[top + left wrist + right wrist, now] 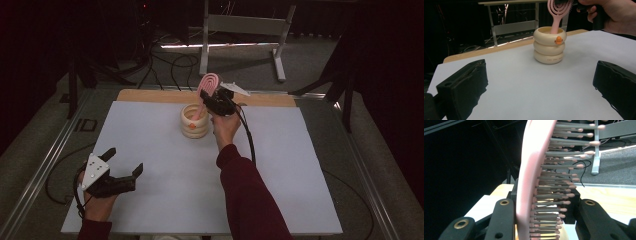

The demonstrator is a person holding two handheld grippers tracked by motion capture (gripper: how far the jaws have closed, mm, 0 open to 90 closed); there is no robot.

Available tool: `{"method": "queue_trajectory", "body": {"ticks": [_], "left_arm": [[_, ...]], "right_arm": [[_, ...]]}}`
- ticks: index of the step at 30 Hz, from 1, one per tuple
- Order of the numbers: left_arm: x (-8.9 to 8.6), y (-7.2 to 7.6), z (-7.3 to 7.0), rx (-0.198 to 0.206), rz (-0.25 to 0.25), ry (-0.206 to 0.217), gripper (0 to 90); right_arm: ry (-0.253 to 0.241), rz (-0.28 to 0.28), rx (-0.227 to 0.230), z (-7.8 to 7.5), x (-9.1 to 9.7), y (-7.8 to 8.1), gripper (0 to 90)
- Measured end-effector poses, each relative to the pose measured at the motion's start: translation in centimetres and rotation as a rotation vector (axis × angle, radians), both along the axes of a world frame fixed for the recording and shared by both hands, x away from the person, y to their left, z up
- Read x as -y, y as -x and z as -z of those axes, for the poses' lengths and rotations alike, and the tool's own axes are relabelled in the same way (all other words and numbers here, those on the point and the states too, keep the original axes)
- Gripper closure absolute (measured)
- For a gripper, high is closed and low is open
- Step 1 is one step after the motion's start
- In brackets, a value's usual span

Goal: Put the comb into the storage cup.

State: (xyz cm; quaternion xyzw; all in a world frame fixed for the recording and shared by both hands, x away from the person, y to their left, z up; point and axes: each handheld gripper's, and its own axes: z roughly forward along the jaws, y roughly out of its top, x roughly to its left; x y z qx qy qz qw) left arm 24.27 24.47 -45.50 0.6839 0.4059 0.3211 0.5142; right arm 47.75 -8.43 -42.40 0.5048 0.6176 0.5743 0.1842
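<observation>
A cream holder made of stacked rings, with an orange mark on its side, stands at the back middle of the white sheet; it shows again in the left gripper view. A pink hairbrush stands upright with its handle down inside the holder. My right gripper is shut on the brush head, and the bristled head rises between its two jaws. My left gripper rests open near the front left, its jaws wide apart with nothing between them, pointing toward the holder.
The white sheet covers the table, with a wooden strip along the back edge. A grey metal stand and cables lie on the floor beyond. The right gripper's cable trails along the person's forearm.
</observation>
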Motion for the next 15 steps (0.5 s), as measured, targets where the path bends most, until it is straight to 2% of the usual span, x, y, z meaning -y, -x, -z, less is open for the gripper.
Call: {"method": "queue_trajectory", "body": {"ticks": [15], "left_arm": [[-0.03,0.02,-0.03,0.000,0.001,-0.001,0.3]], "right_arm": [[0.014,-0.011,-0.003,0.38,-0.81,0.14,63.8]]}}
